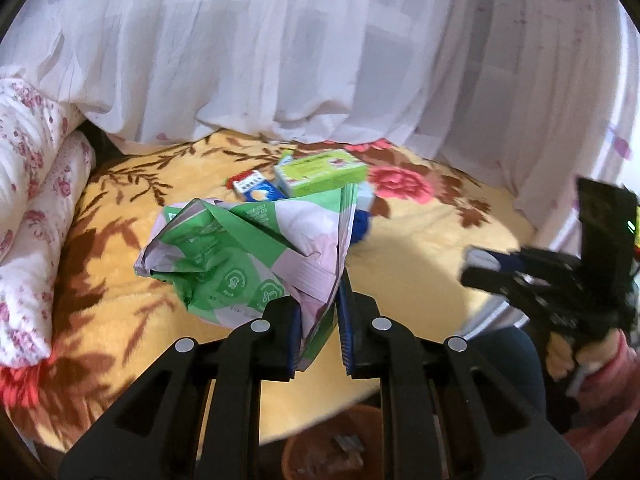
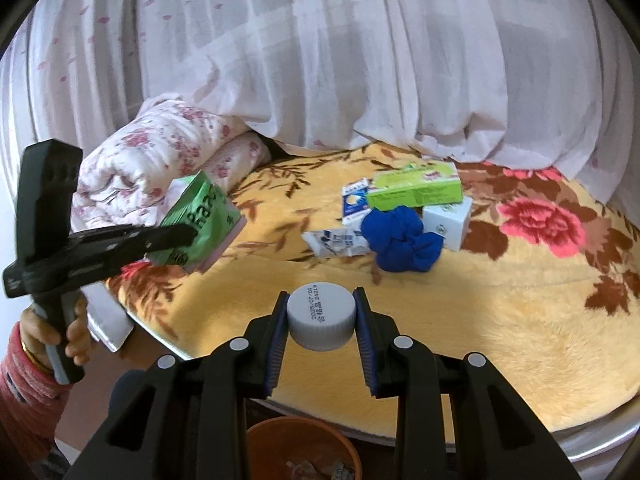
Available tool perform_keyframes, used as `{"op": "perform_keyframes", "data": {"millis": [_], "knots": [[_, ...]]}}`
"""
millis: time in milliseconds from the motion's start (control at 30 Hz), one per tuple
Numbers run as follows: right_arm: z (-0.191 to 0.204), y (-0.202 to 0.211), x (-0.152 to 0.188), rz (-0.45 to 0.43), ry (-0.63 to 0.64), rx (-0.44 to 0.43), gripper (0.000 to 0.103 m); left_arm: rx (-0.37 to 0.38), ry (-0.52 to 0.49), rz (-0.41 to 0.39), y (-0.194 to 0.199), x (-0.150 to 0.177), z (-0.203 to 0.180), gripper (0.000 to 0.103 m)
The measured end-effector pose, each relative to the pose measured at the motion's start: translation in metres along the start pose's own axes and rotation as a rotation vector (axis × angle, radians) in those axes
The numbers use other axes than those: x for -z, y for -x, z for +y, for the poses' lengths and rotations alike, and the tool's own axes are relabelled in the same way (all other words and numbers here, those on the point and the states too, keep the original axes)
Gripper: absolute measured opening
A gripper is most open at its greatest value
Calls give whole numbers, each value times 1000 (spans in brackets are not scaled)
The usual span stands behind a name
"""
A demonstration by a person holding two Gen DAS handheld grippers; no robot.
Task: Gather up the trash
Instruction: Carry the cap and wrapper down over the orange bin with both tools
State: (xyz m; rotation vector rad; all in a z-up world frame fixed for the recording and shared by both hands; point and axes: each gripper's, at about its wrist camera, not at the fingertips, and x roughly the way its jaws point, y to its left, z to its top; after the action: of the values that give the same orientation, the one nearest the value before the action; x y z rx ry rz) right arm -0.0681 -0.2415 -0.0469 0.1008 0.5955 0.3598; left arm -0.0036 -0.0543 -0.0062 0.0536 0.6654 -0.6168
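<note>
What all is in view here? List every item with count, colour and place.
Crumpled wrapper: one, green and pink, held in left gripper.
Bottle cap: one, grey-white, held in right gripper.
Green box: one, on the blanket.
White box: one, beside it.
Blue-white carton: one, left of the green box.
Blue cloth: one, in front.
White sachet: one, beside the cloth.
Bin: one, orange, below the bed edge.
Quilt: one, floral, rolled.
Curtain: white, behind.

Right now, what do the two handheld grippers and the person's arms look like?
Both the left gripper and right gripper are matte black plastic with cut-out fingers, silver round pins and ribbed blue pads. Grey handle; bare hand, red sleeve.
</note>
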Motion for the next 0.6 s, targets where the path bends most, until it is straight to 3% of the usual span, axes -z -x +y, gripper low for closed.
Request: {"op": "perform_keyframes", "data": {"millis": [333,600], "knots": [[31,30,28,30,110,-26,32,103,12,24,59,58,-48,15],[38,31,63,127,129,-46,32,169,93,151,45,110,-61,15]]}}
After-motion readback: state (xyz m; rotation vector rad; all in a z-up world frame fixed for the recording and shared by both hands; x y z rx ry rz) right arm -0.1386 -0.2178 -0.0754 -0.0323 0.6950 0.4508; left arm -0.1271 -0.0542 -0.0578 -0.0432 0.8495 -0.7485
